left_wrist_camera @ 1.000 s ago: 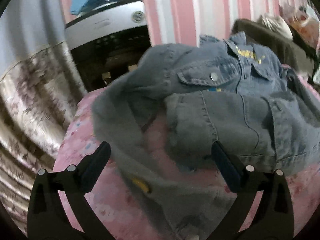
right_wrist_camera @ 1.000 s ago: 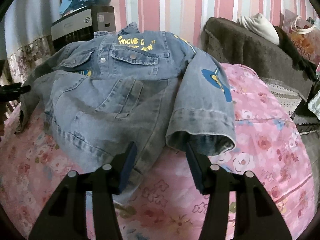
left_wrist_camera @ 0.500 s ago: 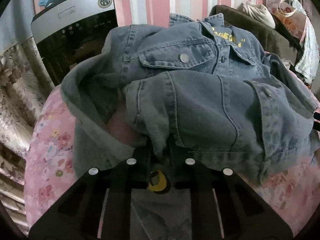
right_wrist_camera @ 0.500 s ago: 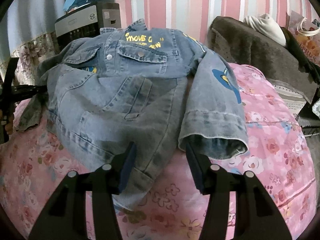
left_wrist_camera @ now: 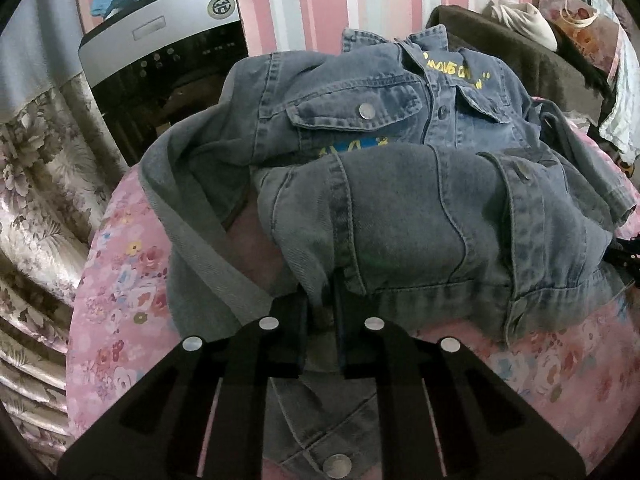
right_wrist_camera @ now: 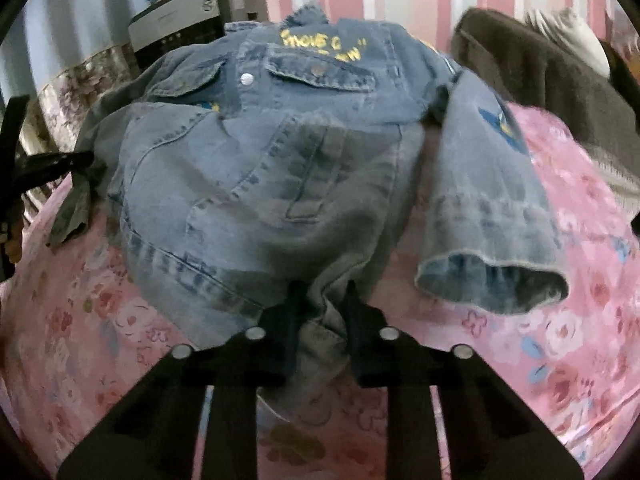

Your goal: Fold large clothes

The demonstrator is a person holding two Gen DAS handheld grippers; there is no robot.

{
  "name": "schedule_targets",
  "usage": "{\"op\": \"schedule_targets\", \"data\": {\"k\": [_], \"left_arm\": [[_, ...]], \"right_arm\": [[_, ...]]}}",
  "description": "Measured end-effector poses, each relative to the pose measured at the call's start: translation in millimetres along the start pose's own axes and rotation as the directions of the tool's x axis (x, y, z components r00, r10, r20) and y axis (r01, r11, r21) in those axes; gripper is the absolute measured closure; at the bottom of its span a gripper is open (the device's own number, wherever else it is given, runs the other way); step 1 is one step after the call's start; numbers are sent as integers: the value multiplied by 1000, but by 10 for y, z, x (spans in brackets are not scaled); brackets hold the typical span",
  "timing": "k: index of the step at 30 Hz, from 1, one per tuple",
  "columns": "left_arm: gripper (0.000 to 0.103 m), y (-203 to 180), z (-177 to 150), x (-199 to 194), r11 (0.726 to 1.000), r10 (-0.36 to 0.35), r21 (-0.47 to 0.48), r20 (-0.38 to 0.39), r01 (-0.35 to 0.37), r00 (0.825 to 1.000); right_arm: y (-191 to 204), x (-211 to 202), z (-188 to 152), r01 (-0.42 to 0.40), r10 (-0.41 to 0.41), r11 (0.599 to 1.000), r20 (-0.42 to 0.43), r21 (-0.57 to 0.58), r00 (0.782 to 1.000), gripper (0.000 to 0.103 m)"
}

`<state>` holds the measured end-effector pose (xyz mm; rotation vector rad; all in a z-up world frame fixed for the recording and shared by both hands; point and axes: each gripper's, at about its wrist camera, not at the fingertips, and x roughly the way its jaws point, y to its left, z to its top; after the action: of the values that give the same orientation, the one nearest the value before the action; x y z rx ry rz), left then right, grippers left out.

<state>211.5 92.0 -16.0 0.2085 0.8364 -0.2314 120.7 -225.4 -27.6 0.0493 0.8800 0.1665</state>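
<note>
A blue denim jacket [left_wrist_camera: 420, 216] with yellow lettering lies front-up on the pink floral bedspread [left_wrist_camera: 124, 280]; it also shows in the right wrist view [right_wrist_camera: 280, 184]. My left gripper [left_wrist_camera: 322, 304] is shut on the jacket's left bottom edge, next to its twisted left sleeve [left_wrist_camera: 188, 216]. My right gripper [right_wrist_camera: 322, 304] is shut on the jacket's bottom hem near the right side. The right sleeve [right_wrist_camera: 484, 208] lies beside the body with its cuff open toward me. The left gripper shows at the left edge of the right wrist view [right_wrist_camera: 52, 160].
A silver and black appliance [left_wrist_camera: 168, 56] with a blue cloth on top stands behind the bed at the left, beside a floral curtain [left_wrist_camera: 36, 184]. A dark brown blanket [right_wrist_camera: 540, 64] with a white cloth lies at the back right. The striped wall is behind.
Both grippers went from open to shut on the jacket: the left closed on the left bottom edge first, then the right moved in and closed on the hem.
</note>
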Motion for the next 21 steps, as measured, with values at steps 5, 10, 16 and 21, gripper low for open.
{"op": "schedule_targets", "data": {"k": [5, 10, 16, 21], "left_arm": [[97, -14, 35, -284, 998, -52, -19, 33, 52, 998], [99, -123, 166, -1004, 987, -159, -20, 116, 162, 980], [102, -310, -8, -1772, 980, -200, 13, 112, 200, 973], [102, -440, -622, -1775, 975, -221, -7, 29, 221, 975]], "right_arm": [[11, -578, 238, 102, -88, 993, 187, -65, 978, 86], [-4, -1204, 483, 181, -140, 977, 296, -114, 945, 86], [0, -1796, 250, 199, -147, 970, 314, -140, 938, 86], [-29, -1806, -271, 161, -134, 982, 224, -104, 965, 86]]}}
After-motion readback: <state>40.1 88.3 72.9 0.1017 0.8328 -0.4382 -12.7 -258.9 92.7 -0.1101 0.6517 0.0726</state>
